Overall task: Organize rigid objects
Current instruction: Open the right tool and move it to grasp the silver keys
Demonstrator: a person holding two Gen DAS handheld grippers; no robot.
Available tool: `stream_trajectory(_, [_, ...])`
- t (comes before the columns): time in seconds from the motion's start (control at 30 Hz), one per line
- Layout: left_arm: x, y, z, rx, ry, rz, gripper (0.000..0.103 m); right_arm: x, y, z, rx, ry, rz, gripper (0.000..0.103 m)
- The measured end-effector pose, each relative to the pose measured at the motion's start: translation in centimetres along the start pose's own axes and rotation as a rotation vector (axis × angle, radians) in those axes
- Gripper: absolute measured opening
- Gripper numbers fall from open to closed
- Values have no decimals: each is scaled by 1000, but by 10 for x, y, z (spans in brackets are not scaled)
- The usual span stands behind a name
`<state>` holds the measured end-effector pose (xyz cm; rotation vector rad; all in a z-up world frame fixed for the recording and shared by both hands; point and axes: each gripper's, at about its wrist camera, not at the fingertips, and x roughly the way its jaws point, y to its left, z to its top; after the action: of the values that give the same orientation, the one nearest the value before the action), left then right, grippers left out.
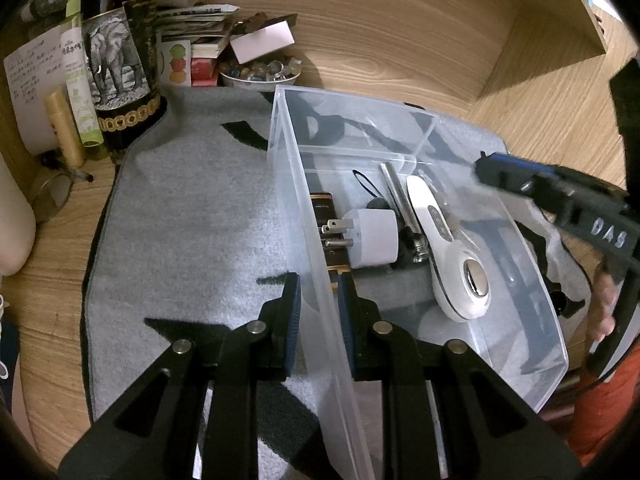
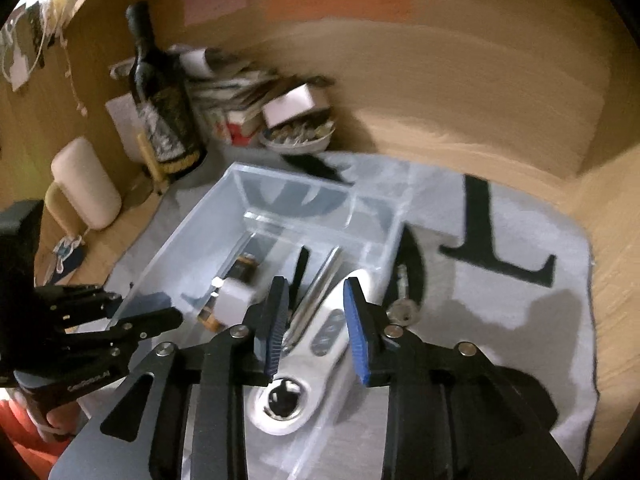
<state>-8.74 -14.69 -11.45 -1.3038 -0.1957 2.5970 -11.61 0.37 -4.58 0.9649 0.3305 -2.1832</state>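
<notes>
A clear plastic bin (image 1: 400, 152) stands on a grey mat (image 1: 192, 208). Inside lie a white plug adapter (image 1: 372, 238), a white handheld device (image 1: 452, 256) with a metal disc, a metal strip (image 1: 394, 192) and a dark box (image 1: 324, 220). My left gripper (image 1: 318, 284) straddles the bin's left wall, its pads close against it. My right gripper (image 2: 316, 292) is open, hovering above the white device (image 2: 320, 344) in the bin (image 2: 288, 188); it also shows blurred in the left wrist view (image 1: 560, 204). A key (image 2: 404, 312) lies on the mat beside the bin.
A dark wine bottle (image 1: 116, 56), tubes (image 1: 80, 92), stacked papers and boxes (image 1: 200, 36) and a bowl of stones (image 1: 260, 72) crowd the back left. A wooden wall (image 1: 400, 32) runs behind. A cream bottle (image 2: 86, 184) lies at left.
</notes>
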Motion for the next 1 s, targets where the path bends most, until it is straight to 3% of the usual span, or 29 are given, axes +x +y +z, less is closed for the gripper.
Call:
stream_trajectory(0.2, [-2,4,-1,-17,0,4,19,-27,-35,-3,67,-61,-110,37])
stream_trajectory(0.4, [-3,10,-1,-38,-1,23,19,-25,-67,-18,129,-16,-161,37])
stream_trajectory(0.67, [-9,9,-4,-33,-11,46,19,25,-59,-38,50,138,-101,37])
stream_trajectory(0.87, [-13,13,-6,-44,-14,58,19,53,-46,-38,-13,194,-54,37])
stream_trajectory(1.0, [-14,14,-8,-39,-14,61,19,64,-45,-40,-42,215,-78,37])
